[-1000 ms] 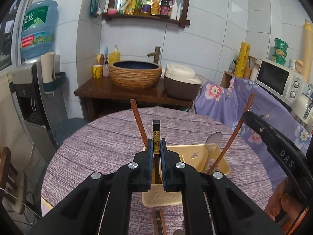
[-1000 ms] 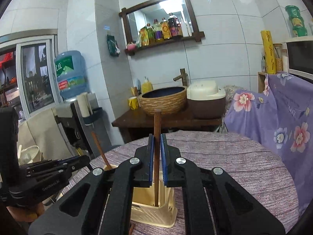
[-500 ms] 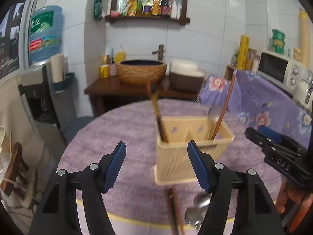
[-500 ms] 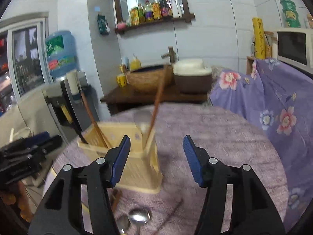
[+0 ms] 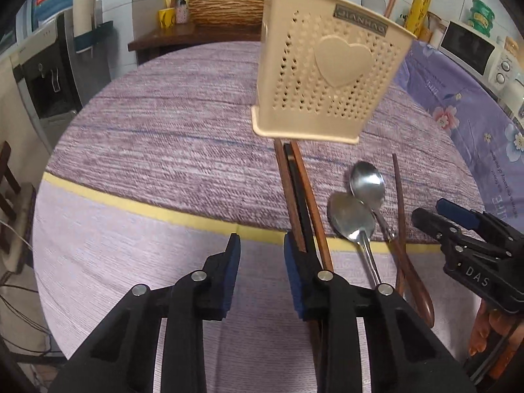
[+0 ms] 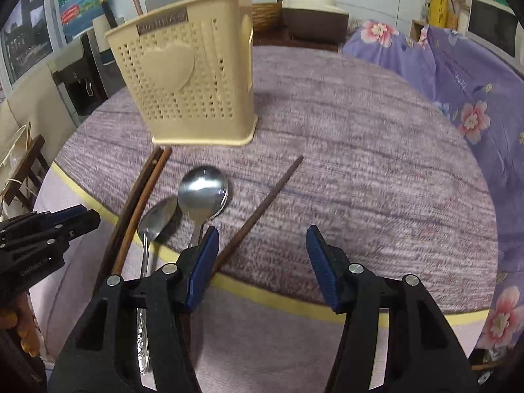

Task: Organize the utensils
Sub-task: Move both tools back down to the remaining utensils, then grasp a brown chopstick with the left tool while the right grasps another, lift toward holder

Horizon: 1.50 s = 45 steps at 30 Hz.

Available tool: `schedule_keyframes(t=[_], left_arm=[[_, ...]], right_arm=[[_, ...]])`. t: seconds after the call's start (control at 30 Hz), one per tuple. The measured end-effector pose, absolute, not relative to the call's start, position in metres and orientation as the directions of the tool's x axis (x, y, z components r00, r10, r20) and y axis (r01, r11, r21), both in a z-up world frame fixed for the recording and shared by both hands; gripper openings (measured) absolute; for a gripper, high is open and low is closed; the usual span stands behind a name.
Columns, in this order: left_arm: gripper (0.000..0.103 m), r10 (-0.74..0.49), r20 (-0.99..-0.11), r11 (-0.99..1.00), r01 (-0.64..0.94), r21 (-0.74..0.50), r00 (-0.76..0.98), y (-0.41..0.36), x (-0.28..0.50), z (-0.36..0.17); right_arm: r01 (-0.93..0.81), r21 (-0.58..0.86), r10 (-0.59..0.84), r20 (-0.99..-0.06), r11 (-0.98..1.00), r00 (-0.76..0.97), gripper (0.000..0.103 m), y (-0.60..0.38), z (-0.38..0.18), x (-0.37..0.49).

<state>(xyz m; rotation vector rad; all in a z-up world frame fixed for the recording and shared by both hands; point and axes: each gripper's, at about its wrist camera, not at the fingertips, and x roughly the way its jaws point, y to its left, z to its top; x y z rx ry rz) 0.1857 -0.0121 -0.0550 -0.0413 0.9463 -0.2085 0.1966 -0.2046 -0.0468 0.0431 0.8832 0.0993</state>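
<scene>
A beige perforated utensil holder (image 5: 330,62) with a heart on its side stands on the round purple table (image 5: 163,124); it also shows in the right wrist view (image 6: 193,72). Chopsticks and a spoon stick out of its top. In front of it lie a bundle of chopsticks (image 5: 298,193), two metal spoons (image 5: 366,185) (image 5: 350,217) and a single brown chopstick (image 5: 398,196). My left gripper (image 5: 262,255) is open and empty, its right finger beside the bundle. My right gripper (image 6: 260,245) is open and empty above the single chopstick (image 6: 268,196) and the spoons (image 6: 203,188).
A yellow stripe (image 5: 157,213) crosses the tablecloth near the front edge. A floral purple cloth (image 6: 458,75) covers furniture at the right, with a microwave (image 5: 471,49) on it. A water dispenser (image 5: 52,65) stands at the left. A side table holding a woven basin (image 5: 226,11) is behind.
Both grippers let go of the chopsticks they held over the holder, opened, and dropped low toward the table's front edge. The utensils lying in front of the holder have come into view.
</scene>
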Motion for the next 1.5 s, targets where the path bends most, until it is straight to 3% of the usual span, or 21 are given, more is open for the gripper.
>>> schedule_keyframes(t=[0.47, 1.2, 1.33, 1.5], left_arm=[[0.027, -0.209, -0.803, 0.974, 0.193, -0.120, 0.558, -0.032, 0.183, -0.062], [0.027, -0.168, -0.812, 0.978, 0.196, -0.067, 0.559, -0.037, 0.197, -0.064], [0.026, -0.170, -0.815, 0.977, 0.204, -0.066, 0.553, -0.033, 0.198, -0.064], [0.025, -0.160, -0.823, 0.979, 0.194, -0.061, 0.545, -0.019, 0.201, -0.063]], right_arm=[[-0.035, 0.081, 0.086, -0.816, 0.996, 0.571, 0.056, -0.199, -0.059, 0.208], [0.007, 0.116, 0.090, -0.810, 0.993, 0.580, 0.052, -0.203, -0.056, 0.210], [-0.026, 0.076, 0.078, -0.819, 0.997, 0.569, 0.046, -0.194, -0.057, 0.215], [-0.068, 0.142, 0.155, -0.826, 0.988, 0.542, 0.029, -0.218, -0.053, 0.210]])
